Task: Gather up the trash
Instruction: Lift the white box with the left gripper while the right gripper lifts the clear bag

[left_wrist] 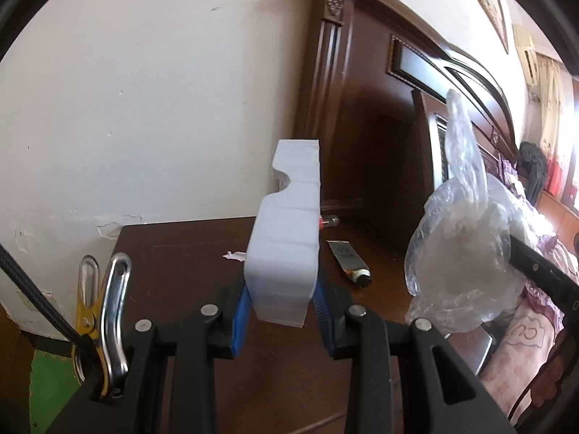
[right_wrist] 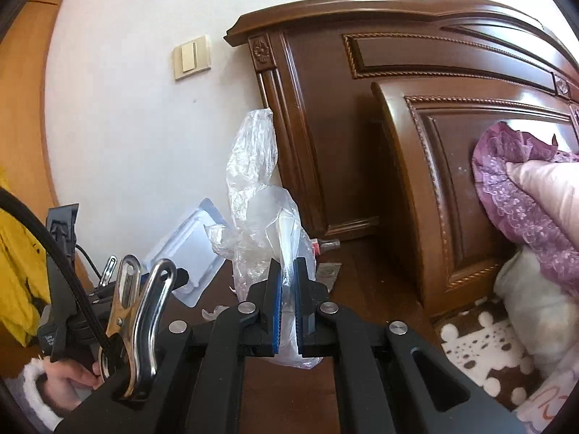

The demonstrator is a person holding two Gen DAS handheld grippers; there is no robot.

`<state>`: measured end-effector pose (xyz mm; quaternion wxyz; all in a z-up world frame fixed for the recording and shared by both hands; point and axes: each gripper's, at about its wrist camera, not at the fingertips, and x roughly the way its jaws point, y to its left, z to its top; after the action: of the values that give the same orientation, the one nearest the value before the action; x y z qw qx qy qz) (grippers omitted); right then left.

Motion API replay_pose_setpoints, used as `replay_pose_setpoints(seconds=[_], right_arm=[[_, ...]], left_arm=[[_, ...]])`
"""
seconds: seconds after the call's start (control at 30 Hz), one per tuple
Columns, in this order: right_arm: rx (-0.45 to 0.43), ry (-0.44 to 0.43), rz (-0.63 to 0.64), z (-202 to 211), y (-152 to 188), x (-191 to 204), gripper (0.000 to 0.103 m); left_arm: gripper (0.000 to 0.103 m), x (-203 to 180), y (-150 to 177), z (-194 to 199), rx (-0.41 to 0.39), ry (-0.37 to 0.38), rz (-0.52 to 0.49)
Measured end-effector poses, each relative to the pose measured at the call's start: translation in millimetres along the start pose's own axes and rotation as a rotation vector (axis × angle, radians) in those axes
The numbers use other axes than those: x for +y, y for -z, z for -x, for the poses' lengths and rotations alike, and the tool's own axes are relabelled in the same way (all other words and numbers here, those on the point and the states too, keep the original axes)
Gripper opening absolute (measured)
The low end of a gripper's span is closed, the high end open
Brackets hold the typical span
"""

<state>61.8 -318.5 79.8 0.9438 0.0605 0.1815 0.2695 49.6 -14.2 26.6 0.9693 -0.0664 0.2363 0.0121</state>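
Note:
My left gripper is shut on a white plastic tray, held on edge above the dark wooden nightstand. The same tray shows to the left in the right wrist view. My right gripper is shut on a clear plastic bag that stands up above the pads. The bag hangs at the right of the left wrist view, on the right gripper's black finger. A squeezed tube, a small glass vial and a white paper scrap lie on the nightstand.
A dark carved headboard rises behind and to the right of the nightstand. A white wall stands behind it. Purple lace bedding and a pillow lie at the right. A small clear scrap lies on the wood.

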Motion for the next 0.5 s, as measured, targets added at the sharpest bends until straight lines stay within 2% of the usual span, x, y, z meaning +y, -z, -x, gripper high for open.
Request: replay_pose_setpoints(seconds=[0.3,0.43,0.5], right_arm=[[-0.013,-0.013,-0.022,25,11,-2,0.006],[-0.014,-0.011,-0.013,31,13,0,0.006],[-0.007,-0.007,-0.015,31,15,-1,0.006]], left_arm=[[0.028,-6,3,10,0.007,0.025,-0.016],[0.026,-9,4,15,-0.021,0.006,-0.051],[0.026,-7,5,13,-0.004,0.016,-0.037]])
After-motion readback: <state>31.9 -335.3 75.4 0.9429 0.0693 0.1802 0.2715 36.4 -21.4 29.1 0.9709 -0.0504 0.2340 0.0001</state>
